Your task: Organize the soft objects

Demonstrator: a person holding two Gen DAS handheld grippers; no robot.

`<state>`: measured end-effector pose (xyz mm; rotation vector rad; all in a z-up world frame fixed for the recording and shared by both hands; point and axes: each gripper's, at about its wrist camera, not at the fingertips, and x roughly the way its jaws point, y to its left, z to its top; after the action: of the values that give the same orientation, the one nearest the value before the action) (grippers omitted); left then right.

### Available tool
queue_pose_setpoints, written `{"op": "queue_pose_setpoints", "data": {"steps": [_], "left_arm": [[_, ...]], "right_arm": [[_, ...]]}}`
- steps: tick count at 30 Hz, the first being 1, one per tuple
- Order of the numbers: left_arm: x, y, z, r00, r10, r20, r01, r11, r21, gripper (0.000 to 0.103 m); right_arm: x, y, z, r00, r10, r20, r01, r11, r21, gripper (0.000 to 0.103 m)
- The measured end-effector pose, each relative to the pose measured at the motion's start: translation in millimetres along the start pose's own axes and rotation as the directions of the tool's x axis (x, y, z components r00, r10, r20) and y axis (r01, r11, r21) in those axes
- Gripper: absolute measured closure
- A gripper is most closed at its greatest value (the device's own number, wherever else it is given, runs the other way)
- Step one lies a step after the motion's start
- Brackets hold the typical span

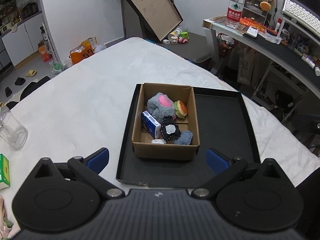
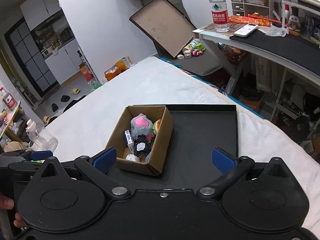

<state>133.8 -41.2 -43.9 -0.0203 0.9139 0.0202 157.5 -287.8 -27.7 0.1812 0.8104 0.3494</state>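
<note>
A cardboard box (image 1: 138,120) (image 2: 160,146) stands in the left part of a black tray (image 1: 220,124) (image 2: 200,132) on the white bed. Inside lie a grey-and-pink plush (image 1: 160,106) (image 2: 141,127), a toy burger (image 1: 181,109) (image 2: 157,126), a blue-and-white packet (image 1: 151,124) (image 2: 129,140), a black-and-white plush (image 1: 170,130) (image 2: 142,148), a denim pad (image 1: 184,138) and a small white wad (image 1: 158,141) (image 2: 132,157). My left gripper (image 1: 158,159) is open and empty, just in front of the box. My right gripper (image 2: 164,160) is open and empty near the box's front corner.
A glass mug (image 1: 13,130) (image 2: 43,138) and a green carton (image 1: 4,170) sit on the bed to the left. The left gripper's blue fingertip (image 2: 41,154) shows at the left in the right wrist view. A desk (image 1: 270,46) (image 2: 270,46) stands to the right beyond the bed's edge.
</note>
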Motion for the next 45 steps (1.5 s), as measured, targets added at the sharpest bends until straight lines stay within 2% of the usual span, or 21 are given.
{"op": "queue_pose_setpoints", "data": {"steps": [10, 16, 21, 25, 32, 38, 45], "left_arm": [[-24.4, -2.2, -8.0, 0.999, -0.013, 0.045, 0.014, 1.0, -0.009, 0.0], [-41.0, -8.6, -10.5, 0.996, -0.03, 0.083, 0.03, 1.0, 0.002, 0.0], [-56.9, -11.8, -14.8, 0.992, -0.045, 0.118, 0.046, 0.999, -0.007, 0.0], [-70.5, -17.4, -20.4, 0.988, -0.034, 0.15, 0.032, 0.999, 0.015, 0.0], [-84.4, -20.2, -26.0, 0.984, -0.043, 0.172, 0.039, 0.999, 0.029, 0.0], [-95.7, -16.5, -32.3, 0.981, -0.042, 0.19, 0.04, 0.999, 0.015, 0.0], [-96.7, -14.5, -37.6, 0.982, -0.038, 0.185, 0.034, 0.999, 0.021, 0.0]], "right_arm": [[-29.4, 8.4, -7.9, 0.999, -0.04, 0.018, 0.04, 0.999, 0.007, 0.0], [-43.0, 4.9, -14.2, 0.999, -0.039, 0.027, 0.037, 0.998, 0.044, 0.0], [-57.8, 9.7, -20.6, 0.999, -0.022, 0.043, 0.022, 1.0, 0.013, 0.0], [-63.0, 12.4, -27.3, 0.998, -0.043, 0.052, 0.044, 0.999, -0.018, 0.0], [-70.3, 9.7, -36.9, 0.998, -0.034, 0.062, 0.034, 0.999, 0.0, 0.0], [-78.6, 11.3, -38.6, 0.997, 0.005, 0.072, -0.007, 1.0, 0.03, 0.0], [-79.2, 20.5, -45.4, 0.998, -0.011, 0.067, 0.011, 1.0, 0.003, 0.0]]}}
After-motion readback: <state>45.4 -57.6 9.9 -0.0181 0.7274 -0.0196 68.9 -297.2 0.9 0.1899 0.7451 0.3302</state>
